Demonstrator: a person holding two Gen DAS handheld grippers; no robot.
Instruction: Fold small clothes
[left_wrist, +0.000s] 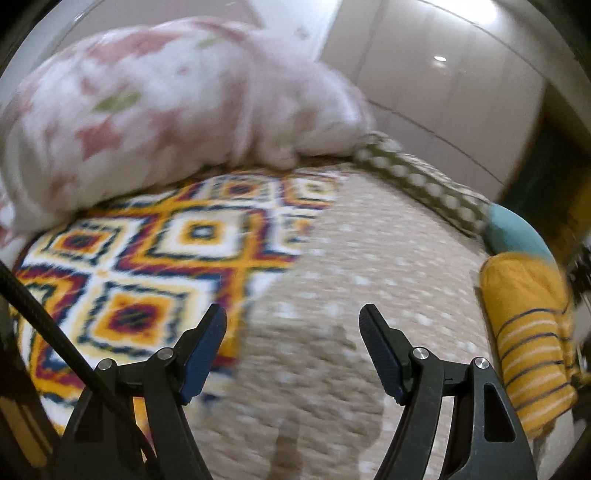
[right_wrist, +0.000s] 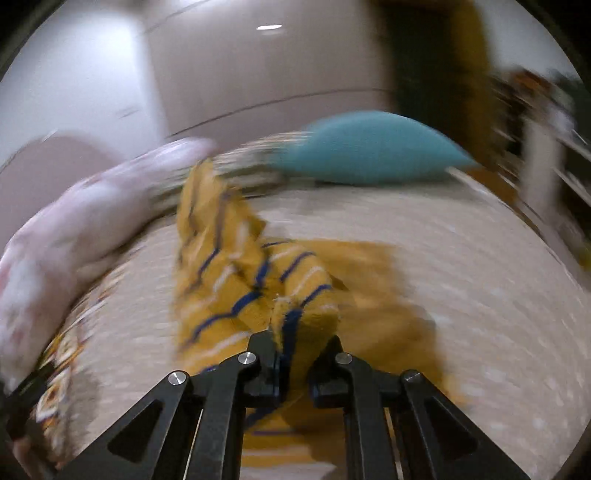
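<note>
A small yellow garment (right_wrist: 258, 280) with blue and white stripes lies partly bunched on the beige dotted bedspread (right_wrist: 461, 277). My right gripper (right_wrist: 295, 343) is shut on the garment's near striped edge and holds it raised, with cloth bunched between the fingers. In the left wrist view the same garment (left_wrist: 532, 339) lies at the far right. My left gripper (left_wrist: 293, 325) is open and empty above the bedspread (left_wrist: 369, 258), well left of the garment.
A patterned yellow, red and blue cloth (left_wrist: 147, 258) covers the bed's left part. A pink-and-white quilt (left_wrist: 147, 110) is piled behind it. A teal pillow (right_wrist: 369, 147) and a dotted pillow (left_wrist: 417, 181) lie at the bed's far edge. White wardrobe doors stand behind.
</note>
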